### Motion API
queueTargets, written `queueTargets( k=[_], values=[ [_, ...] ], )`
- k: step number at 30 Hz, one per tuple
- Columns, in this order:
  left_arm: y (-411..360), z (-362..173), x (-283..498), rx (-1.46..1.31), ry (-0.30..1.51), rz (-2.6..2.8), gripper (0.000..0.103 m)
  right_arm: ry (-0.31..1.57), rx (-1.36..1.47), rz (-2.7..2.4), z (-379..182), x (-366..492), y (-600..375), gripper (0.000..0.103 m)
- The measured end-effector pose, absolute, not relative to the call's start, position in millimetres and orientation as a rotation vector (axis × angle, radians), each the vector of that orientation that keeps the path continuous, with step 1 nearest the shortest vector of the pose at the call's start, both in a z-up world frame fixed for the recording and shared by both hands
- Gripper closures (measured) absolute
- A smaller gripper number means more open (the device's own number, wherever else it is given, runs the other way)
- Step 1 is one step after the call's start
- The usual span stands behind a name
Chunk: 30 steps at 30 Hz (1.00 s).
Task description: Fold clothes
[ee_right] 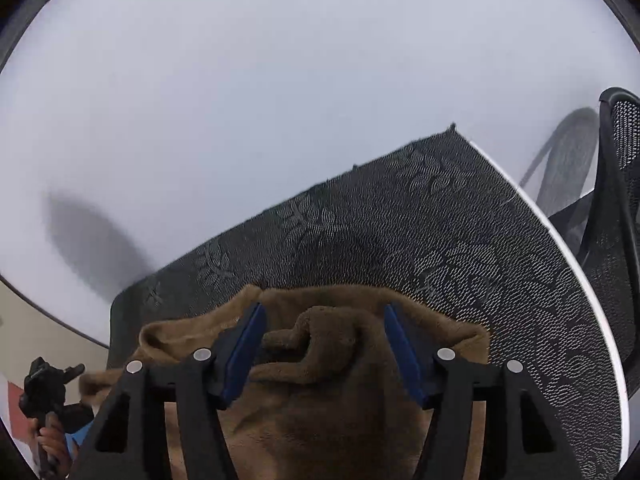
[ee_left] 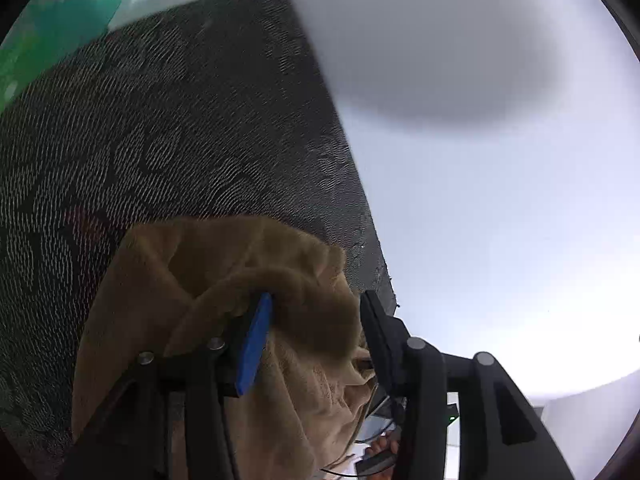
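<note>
On the dark patterned cloth (ee_right: 400, 232), brown fleece garment (ee_right: 320, 344) bunches between both my left gripper (ee_left: 316, 320) and right gripper (ee_right: 324, 328), jaws parted, gripping nothing

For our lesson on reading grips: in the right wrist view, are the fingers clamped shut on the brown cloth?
No: the right gripper stands open, its blue fingers apart with the bunched brown cloth lying loose between them.

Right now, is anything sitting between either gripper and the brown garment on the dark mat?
Nothing visible. The brown garment lies bunched on the dark mat, with folds directly between the open fingers of the right gripper and the left gripper.
</note>
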<state>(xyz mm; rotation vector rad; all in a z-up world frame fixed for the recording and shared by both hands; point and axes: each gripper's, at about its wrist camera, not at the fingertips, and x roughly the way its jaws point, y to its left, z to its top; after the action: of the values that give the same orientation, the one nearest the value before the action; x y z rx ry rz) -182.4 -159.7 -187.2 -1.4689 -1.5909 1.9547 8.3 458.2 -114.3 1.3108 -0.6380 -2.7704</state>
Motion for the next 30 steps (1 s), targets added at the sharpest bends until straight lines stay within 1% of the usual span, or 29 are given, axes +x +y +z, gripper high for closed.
queueTargets(
  k=[3,8,9,10,16,18,19,20,22,23,24,25,26,27,30],
  values=[
    [-144,-172,-185,-1.497,-1.428,2.005,0.052,-0.51,1.312,-2.786,-105,14,448,0.039],
    [-102,-162,-191,-1.597,-1.067,2.092,0.052,-0.063,1.394,-2.751,-114,7,407,0.039],
    [-95,-162,-193,-1.616,-1.005,2.112,0.052,0.012,1.413,-2.736,-120,4,400,0.039],
    [-94,-165,-196,-1.631,-0.993,2.13,0.052,0.051,1.433,-2.718,-126,-1,398,0.039],
    [-108,-184,-215,-1.666,-0.923,2.29,0.052,0.08,1.499,-2.572,-155,-28,403,0.039],
    [-102,-186,-219,-1.669,-0.862,2.287,0.052,0.077,1.507,-2.517,-160,-34,403,0.039],
    [-98,-188,-220,-1.669,-0.828,2.287,0.049,0.079,1.512,-2.5,-162,-36,402,0.039],
    [-92,-189,-223,-1.665,-0.773,2.291,0.042,0.083,1.519,-2.487,-165,-38,401,0.039],
    [-82,-194,-232,-1.652,-0.723,2.296,0.036,0.058,1.545,-2.478,-172,-42,402,0.04],
    [-79,-195,-233,-1.649,-0.713,2.299,0.036,0.038,1.559,-2.475,-175,-44,402,0.044],
    [-77,-195,-235,-1.647,-0.702,2.302,0.036,0.01,1.562,-2.484,-175,-44,404,0.058],
    [-76,-195,-235,-1.652,-0.684,2.31,0.046,-0.02,1.561,-2.496,-173,-43,405,0.068],
    [-75,-195,-235,-1.657,-0.669,2.315,0.09,-0.067,1.543,-2.515,-168,-41,408,0.071],
    [-77,-196,-235,-1.668,-0.682,2.305,0.101,-0.119,1.519,-2.536,-162,-38,412,0.08],
    [-89,-191,-229,-1.627,-0.766,2.35,0.103,-0.236,1.42,-2.613,-138,-30,424,0.082]
  ],
)
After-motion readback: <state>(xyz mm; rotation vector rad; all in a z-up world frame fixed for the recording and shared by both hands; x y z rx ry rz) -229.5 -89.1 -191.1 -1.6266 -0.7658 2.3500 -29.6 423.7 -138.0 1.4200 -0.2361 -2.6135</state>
